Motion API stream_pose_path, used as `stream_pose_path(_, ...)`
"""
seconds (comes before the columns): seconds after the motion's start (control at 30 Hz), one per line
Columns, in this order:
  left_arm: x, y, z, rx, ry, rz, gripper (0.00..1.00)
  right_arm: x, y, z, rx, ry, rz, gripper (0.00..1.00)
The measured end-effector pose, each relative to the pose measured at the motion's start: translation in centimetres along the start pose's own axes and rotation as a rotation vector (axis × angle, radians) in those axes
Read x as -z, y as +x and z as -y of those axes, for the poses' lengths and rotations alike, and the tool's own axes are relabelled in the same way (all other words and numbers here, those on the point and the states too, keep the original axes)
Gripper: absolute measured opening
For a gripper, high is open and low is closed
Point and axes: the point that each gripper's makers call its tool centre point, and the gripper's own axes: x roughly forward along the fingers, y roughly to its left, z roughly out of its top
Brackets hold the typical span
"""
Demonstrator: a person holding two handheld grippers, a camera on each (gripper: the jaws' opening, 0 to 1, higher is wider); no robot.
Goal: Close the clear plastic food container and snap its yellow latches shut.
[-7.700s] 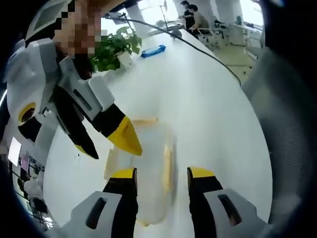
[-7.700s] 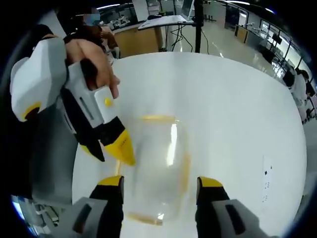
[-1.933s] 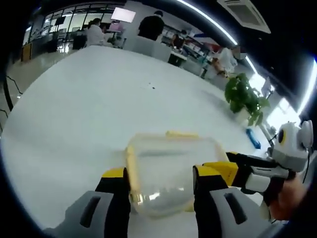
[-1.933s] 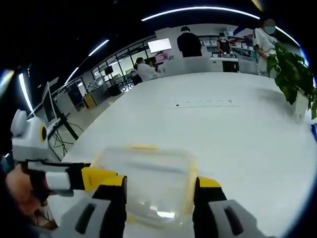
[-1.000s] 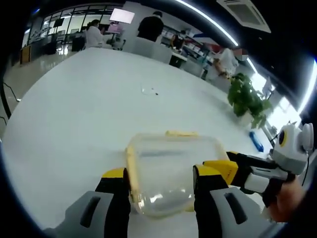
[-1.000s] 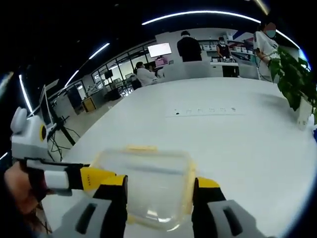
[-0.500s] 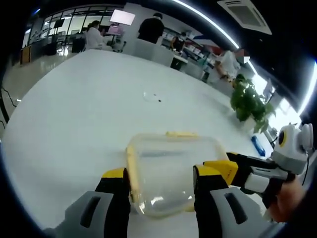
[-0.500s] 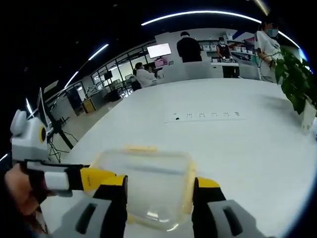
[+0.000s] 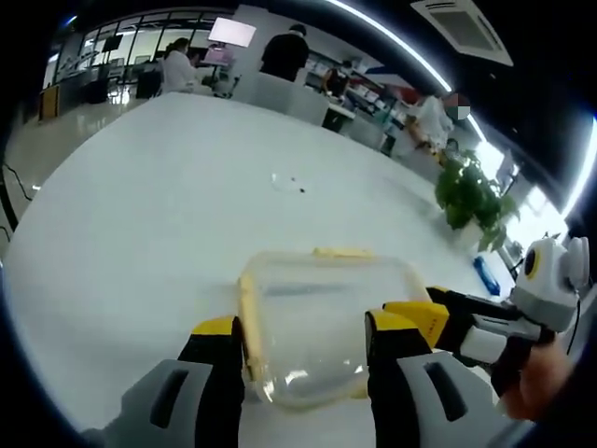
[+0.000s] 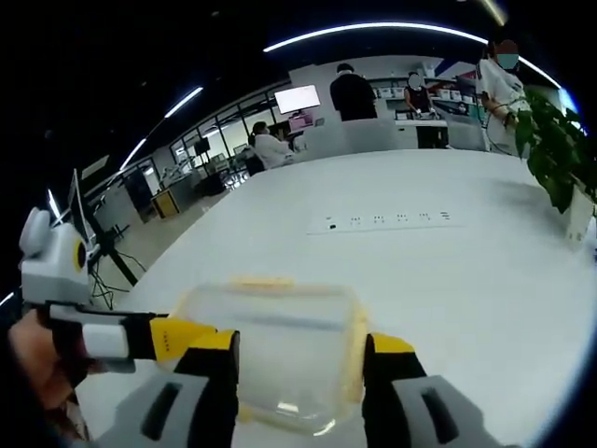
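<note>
In the left gripper view, your left gripper sat low over the big white desk. Its two yellow-tipped jaws stood apart, one on each side of the clear plastic food container. The container rested on the desk with its lid on top. A yellow latch ran down its left edge, touching or almost touching your left jaw. Another yellow latch lay along the far edge. You could not tell from here if the latches were snapped down. To the right, your right gripper came in from the side with its yellow tip right beside the container's right edge. Your hand held it. Farther right, a green plant stood on the desk, and a small blue thing lay near it.

In the right gripper view, your left gripper reached in from the left, with its yellow tip touching or just beside the container's left side. Your other hand held it. Your right gripper had its jaws apart, with the container between them. A yellow latch showed on the far edge and another yellow latch on the right edge, close to your right jaw. A row of small dark marks sat farther out on the desk. The plant stood at the far right. People stood at the back of the room.
</note>
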Motion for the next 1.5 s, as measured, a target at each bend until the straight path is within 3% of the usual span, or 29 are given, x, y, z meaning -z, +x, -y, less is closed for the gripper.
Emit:
stream_pose_path(0.2, -0.2, -0.2, -0.6, -0.019, 0.024, 0.014, 0.58, -0.7, -0.1, -0.1, -0.011, -0.018, 0.019, 0.55)
stream_pose_path(0.3, -0.8, -0.7, -0.8, -0.030, 0.050, 0.042, 0.58, -1.2, -0.2, -0.7, -0.058, 0.017, 0.049, 0.64)
stream_pose_path(0.4, -1.4, -0.9, -1.3, -0.039, 0.029, 0.078, 0.73, -0.9, -0.2, -0.9, -0.085, 0.013, 0.045, 0.78)
stream_pose_path(0.53, -2.1, -1.6, -2.8, -0.082, 0.062, 0.126, 0.89, -1.2, -0.5, -0.4, -0.084, -0.013, 0.078, 1.00)
stream_pose_path(0.6, -2.6, -2.0, -3.5, -0.103, 0.054, 0.162, 0.99, -1.3, -0.8, 0.0, -0.071, -0.015, 0.076, 1.00)
stream_pose_path(0.7, -2.3, -2.7, -3.2, -0.082, 0.036, 0.153, 0.99, -1.1, -1.2, -0.4, -0.077, -0.039, 0.066, 1.00)
stream_pose_path(0.83, -2.0, -3.3, -2.4, -0.073, 0.090, 0.149, 0.99, -0.7, -1.7, -0.9, -0.097, -0.083, 0.044, 1.00)
stream_pose_path(1.07, -1.6, -4.4, -1.6, -0.045, 0.046, 0.131, 0.99, -1.3, -3.4, -1.2, -0.100, -0.125, 0.052, 1.00)
stream_pose_path(1.37, -1.4, -8.2, -0.7, -0.037, 0.056, 0.147, 0.99, -1.6, -6.7, -2.5, -0.106, -0.165, 0.061, 1.00)
stream_pose_path(1.5, -1.2, -10.9, -0.4, -0.049, 0.103, 0.160, 0.98, -1.8, -8.7, -3.5, -0.112, -0.190, 0.071, 1.00)
